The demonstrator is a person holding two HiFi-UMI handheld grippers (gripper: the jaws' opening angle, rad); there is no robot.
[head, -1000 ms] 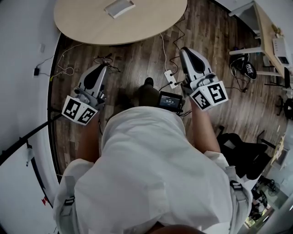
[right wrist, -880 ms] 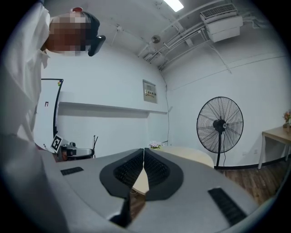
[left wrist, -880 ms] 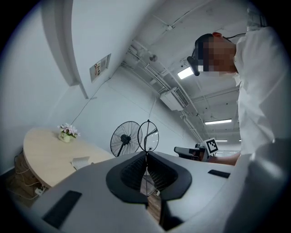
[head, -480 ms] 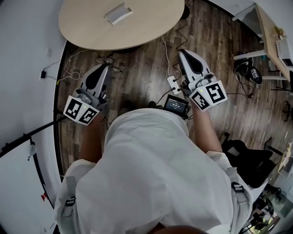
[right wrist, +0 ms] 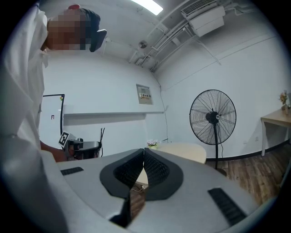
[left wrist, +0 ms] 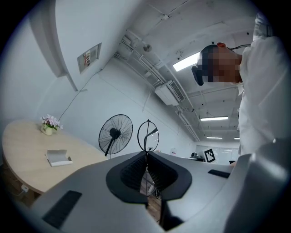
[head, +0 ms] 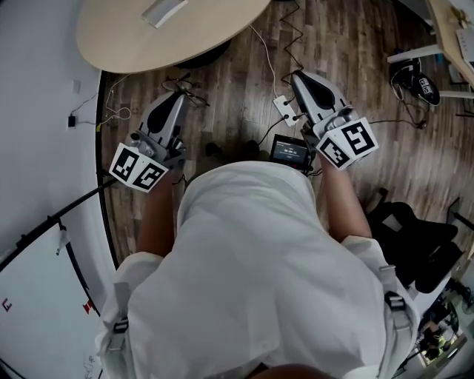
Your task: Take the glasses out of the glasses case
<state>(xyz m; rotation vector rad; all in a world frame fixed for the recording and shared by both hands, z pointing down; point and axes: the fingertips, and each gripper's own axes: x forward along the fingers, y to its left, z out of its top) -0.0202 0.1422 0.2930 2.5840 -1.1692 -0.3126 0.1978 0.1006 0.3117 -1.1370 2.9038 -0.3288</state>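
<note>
Left tongs (left wrist: 146, 154), right tongs (right wrist: 143, 151) pinched empty; glasses case (head: 164, 11) cropped in head view.

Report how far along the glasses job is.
Done: nothing visible; no glasses are out. In hand: nothing. The left gripper and right gripper have their fingers together and empty, held over the floor, short of the table. Left: everything, from reaching the case on the table to taking the glasses out.
</note>
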